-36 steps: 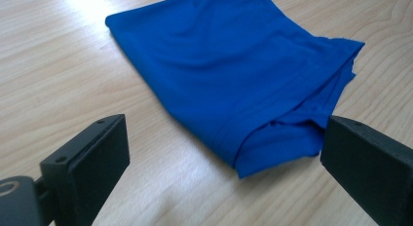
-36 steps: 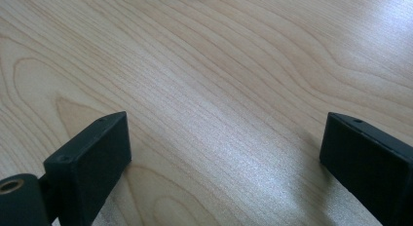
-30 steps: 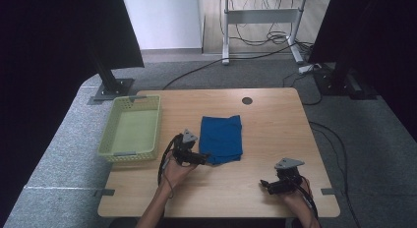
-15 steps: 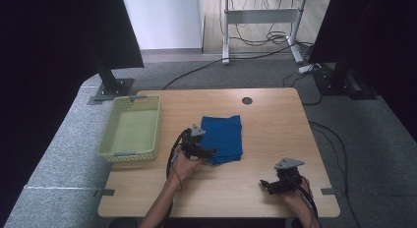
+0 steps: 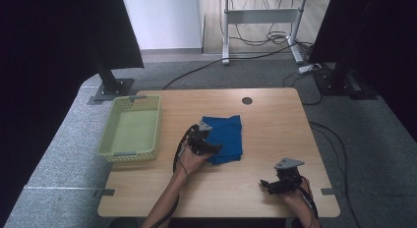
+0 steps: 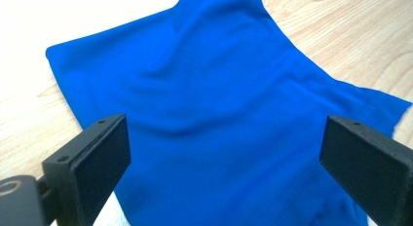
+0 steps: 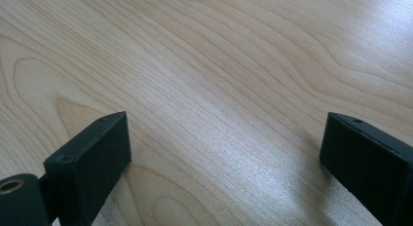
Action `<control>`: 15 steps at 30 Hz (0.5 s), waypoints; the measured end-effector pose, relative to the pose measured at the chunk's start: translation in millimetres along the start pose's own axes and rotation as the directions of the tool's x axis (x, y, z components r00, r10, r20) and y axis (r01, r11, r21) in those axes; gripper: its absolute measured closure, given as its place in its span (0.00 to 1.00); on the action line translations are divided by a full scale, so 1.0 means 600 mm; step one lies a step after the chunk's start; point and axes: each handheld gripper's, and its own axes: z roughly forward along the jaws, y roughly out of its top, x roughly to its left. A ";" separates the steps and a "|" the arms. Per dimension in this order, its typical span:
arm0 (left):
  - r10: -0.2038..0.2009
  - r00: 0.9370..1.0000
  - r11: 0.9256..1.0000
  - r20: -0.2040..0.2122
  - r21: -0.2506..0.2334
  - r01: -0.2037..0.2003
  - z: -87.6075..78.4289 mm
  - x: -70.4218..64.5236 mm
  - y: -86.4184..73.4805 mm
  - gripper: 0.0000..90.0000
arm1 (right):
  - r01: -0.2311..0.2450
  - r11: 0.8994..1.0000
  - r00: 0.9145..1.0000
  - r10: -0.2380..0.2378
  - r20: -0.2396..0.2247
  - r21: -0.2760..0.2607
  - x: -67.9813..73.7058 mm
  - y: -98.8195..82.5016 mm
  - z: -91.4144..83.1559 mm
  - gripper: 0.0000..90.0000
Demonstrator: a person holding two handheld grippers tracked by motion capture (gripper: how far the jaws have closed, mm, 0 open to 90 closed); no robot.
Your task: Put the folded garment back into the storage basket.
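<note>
— Where is the folded bright blue cloth (image 5: 224, 138) lying?

— Flat on the light wooden counter (image 5: 265, 120), about the middle, a little toward the person's side. A pale green perforated plastic basket (image 5: 131, 128) stands well to its left, near the counter's left edge.

— And the left tongs (image 5: 210, 148)?

— Held in the person's left hand (image 5: 191, 161), over the near-left part of the cloth. In the left gripper view the two black jaws stand wide apart with nothing between them, and the blue fabric (image 6: 219, 114) spreads beneath them, rumpled in soft folds, one edge running toward bare wood at the upper right. Whether the jaws touch the cloth I cannot tell.

— The right tongs (image 5: 269, 185)?

— Near the front right corner of the counter, well apart from the cloth, with a grey three-cornered plate (image 5: 289, 163) on top. The right gripper view shows their jaws spread wide too, holding nothing, with plain wood grain (image 7: 219, 89) below.

— Anything else on the counter?

— A small dark round hole (image 5: 247, 100) near the far edge.
</note>
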 end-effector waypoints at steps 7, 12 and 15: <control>0.009 1.000 1.000 -0.008 0.014 -0.009 0.022 0.000 0.016 0.05 | 0.000 1.000 1.000 0.000 0.000 0.000 0.000 0.000 0.000 0.05; 0.020 1.000 0.999 -0.017 0.037 -0.019 0.041 -0.002 0.026 0.05 | 0.000 1.000 1.000 0.000 -0.001 0.000 0.000 0.000 0.000 0.05; 0.020 1.000 0.999 -0.018 0.041 -0.019 0.052 -0.004 0.031 0.05 | 0.000 1.000 1.000 0.000 -0.001 0.000 0.000 0.000 0.000 0.05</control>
